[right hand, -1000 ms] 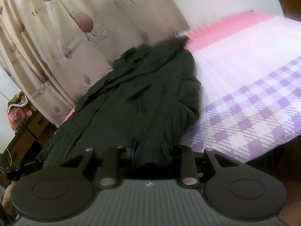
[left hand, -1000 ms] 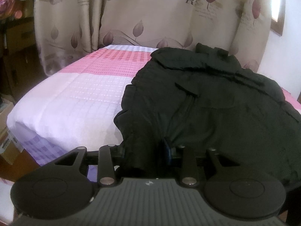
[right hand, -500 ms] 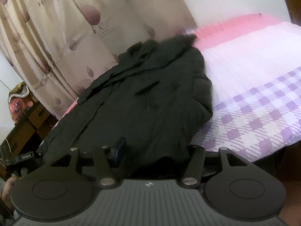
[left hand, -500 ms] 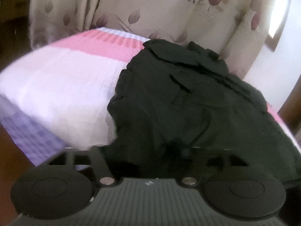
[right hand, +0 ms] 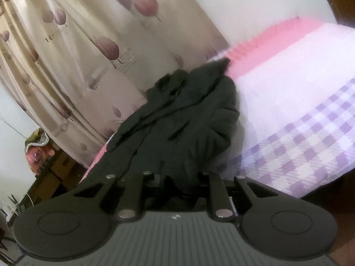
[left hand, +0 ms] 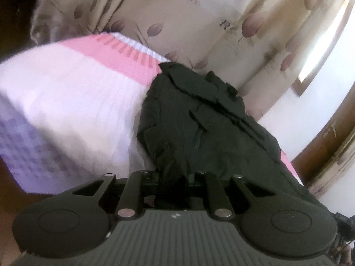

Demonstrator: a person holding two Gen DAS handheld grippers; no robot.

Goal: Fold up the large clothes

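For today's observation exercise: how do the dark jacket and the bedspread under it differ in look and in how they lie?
The dark jacket is a single near-black colour; the bedspread shows pink, white and purple-checked bands. The jacket lies rumpled, with folds and creases; the bedspread lies smooth and flat. The jacket covers only one side of the bed; the bedspread spreads across all of it. Both are soft fabric.

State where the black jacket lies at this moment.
In both wrist views the black jacket lies lengthwise on the bed, along the side nearest the leaf-print curtain, its near hem between each gripper's fingers.
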